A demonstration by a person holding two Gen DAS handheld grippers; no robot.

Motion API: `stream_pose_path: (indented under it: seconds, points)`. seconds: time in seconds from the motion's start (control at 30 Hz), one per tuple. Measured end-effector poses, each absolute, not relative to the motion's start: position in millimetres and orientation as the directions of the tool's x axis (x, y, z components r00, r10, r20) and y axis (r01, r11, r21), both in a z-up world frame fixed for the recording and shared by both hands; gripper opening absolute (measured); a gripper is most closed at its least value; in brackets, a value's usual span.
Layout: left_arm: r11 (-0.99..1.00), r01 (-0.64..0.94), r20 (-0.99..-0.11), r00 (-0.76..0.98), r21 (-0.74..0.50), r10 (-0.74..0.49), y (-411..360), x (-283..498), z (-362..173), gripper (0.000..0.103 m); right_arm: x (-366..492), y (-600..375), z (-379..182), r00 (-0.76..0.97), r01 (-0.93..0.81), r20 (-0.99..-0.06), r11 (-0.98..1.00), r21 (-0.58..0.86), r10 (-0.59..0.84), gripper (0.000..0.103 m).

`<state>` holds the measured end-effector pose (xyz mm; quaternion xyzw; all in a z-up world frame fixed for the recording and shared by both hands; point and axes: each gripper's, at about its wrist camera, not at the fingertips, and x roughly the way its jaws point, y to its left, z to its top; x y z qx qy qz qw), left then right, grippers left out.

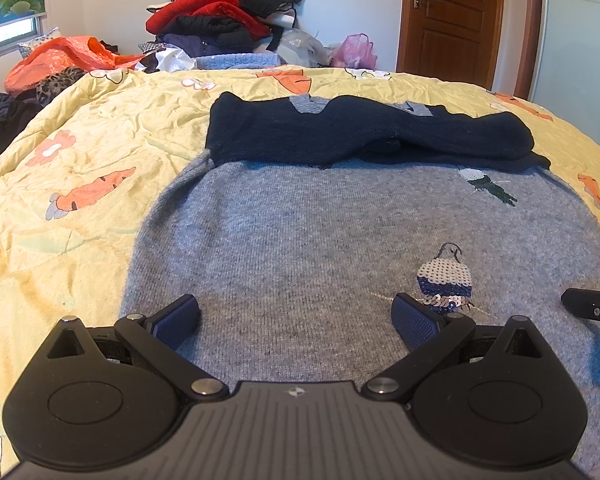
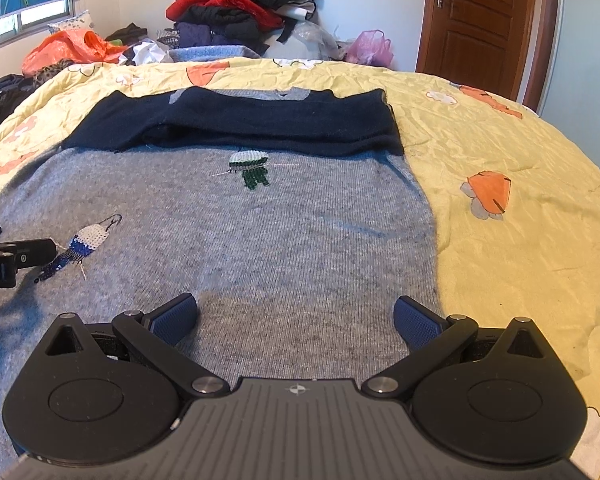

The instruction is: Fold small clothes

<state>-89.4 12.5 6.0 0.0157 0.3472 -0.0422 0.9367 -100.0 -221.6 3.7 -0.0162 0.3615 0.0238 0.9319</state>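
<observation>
Both grippers — left gripper (image 1: 296, 320) and right gripper (image 2: 296, 318) — hung wide open, empty, over the grey sweater (image 1: 300, 232), spread on the yellow quilt (image 1: 80, 140) with navy sleeves (image 1: 360, 132) folded across. Best pinch both hem corners together — evenly.

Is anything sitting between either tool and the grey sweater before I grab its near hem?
Nothing visible. The left tool and right tool are both open directly over the bare grey sweater. Its navy sleeves lie folded across the far end, away from both tools.
</observation>
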Motion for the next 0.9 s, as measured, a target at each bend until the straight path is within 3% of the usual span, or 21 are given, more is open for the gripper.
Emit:
stream_pose_path:
  seconds: [0.47,0.57,0.67,0.9]
  points:
    - [0.996,0.09,-0.651,0.756,0.0,-0.068,13,-90,6,0.103,-117,-221,4,0.761,-0.081,-0.646,0.997,-0.007,0.057,0.103]
    - [0.996,0.089,-0.651,0.756,0.001,-0.067,13,-90,6,0.103,-134,-209,7,0.746,-0.189,-0.65,0.982,0.003,0.145,0.103]
    - [0.996,0.088,-0.651,0.756,0.002,-0.066,13,-90,6,0.103,-150,-196,1,0.773,-0.238,-0.618,0.968,-0.074,0.143,0.103]
    - [0.997,0.079,-0.651,0.757,0.019,-0.047,11,-96,6,0.103,-140,-204,2,0.75,-0.222,-0.639,0.975,-0.005,0.168,0.103]
